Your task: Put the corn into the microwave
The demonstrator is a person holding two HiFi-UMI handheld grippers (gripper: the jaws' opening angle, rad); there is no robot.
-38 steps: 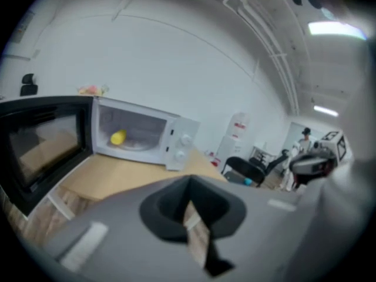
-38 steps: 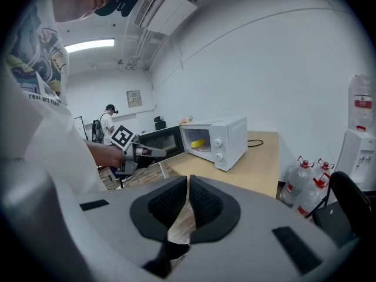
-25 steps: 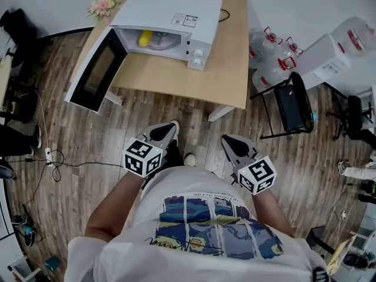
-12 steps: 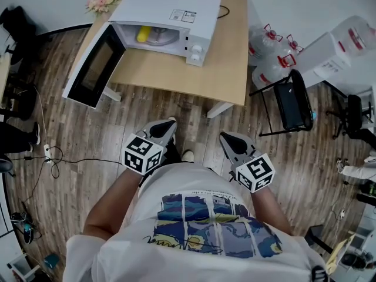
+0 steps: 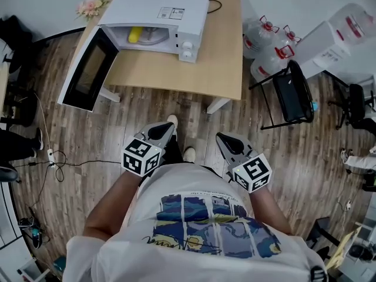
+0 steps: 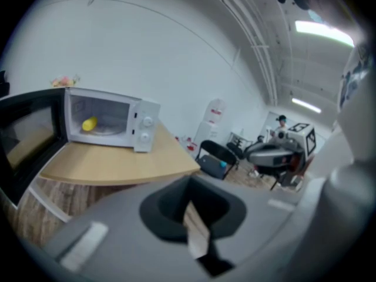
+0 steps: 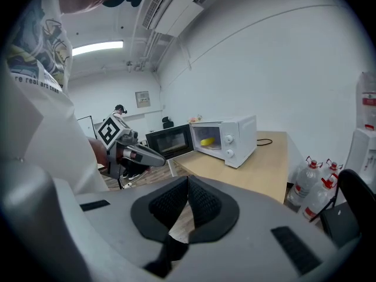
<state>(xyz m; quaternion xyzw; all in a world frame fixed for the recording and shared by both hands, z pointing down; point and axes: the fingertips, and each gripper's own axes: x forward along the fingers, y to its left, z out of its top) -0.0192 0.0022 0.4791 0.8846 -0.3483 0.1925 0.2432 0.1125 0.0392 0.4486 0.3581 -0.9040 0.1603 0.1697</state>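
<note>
Right hand-held gripper (image 7: 187,184): knurled pads (image 7: 203,206)

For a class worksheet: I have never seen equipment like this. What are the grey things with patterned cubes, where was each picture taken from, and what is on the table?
No robot here: a person holds a two-jaw tool in each hand, the left tool and the right tool; the patterned cubes belong to them. The head view comes from a camera on the person's head, looking down. The other two come from cameras riding on each tool, looking along its jaws. Both tools are shut and empty. On the wooden table stands a white microwave, its door swung open; the yellow corn lies inside.
</note>
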